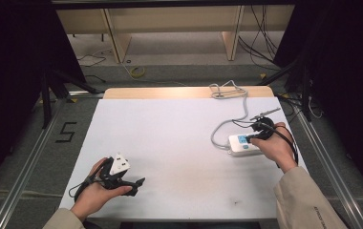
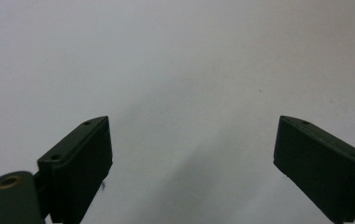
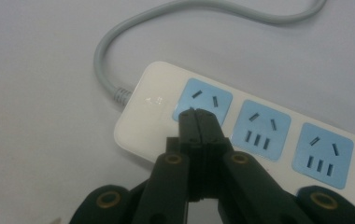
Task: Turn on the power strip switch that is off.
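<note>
A white power strip with three blue socket faces lies at the right of the white table. Its grey cable runs back to a coil at the far edge. In the right gripper view the strip is close up, and my right gripper is shut with nothing between its jaws, its tips at the blue socket nearest the cable. From above, the right gripper sits over the strip's left end. My left gripper is held low at the near left, and its jaws stand wide open over bare table.
The cable's coil lies at the table's far edge on a strip of bare wood. Metal rails run along both sides of the table. Wooden shelving and loose wires stand on the floor behind it.
</note>
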`<control>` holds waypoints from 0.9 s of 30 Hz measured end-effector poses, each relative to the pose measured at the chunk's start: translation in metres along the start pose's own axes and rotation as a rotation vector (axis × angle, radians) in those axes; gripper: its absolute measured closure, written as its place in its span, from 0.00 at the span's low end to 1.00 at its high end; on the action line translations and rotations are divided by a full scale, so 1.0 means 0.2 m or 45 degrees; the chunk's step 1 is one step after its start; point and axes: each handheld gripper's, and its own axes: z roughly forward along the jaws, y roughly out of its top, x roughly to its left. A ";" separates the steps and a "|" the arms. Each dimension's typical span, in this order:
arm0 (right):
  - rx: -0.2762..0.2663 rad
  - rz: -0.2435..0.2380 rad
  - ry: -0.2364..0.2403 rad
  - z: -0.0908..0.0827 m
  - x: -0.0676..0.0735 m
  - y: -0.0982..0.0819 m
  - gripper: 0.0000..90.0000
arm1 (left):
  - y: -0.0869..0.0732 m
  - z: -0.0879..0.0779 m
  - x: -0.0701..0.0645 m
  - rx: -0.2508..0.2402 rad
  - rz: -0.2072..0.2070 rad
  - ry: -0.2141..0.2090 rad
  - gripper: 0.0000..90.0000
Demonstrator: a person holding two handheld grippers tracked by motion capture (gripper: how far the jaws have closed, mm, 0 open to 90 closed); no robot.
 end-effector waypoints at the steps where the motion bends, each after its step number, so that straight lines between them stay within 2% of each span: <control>1: 0.003 -0.001 0.000 0.00 0.00 0.00 1.00 | 0.00 0.00 0.00 0.000 0.000 -0.001 0.12; 27: 0.066 -0.011 0.009 0.05 0.01 0.01 1.00 | 0.00 0.00 0.00 0.000 0.002 -0.001 0.12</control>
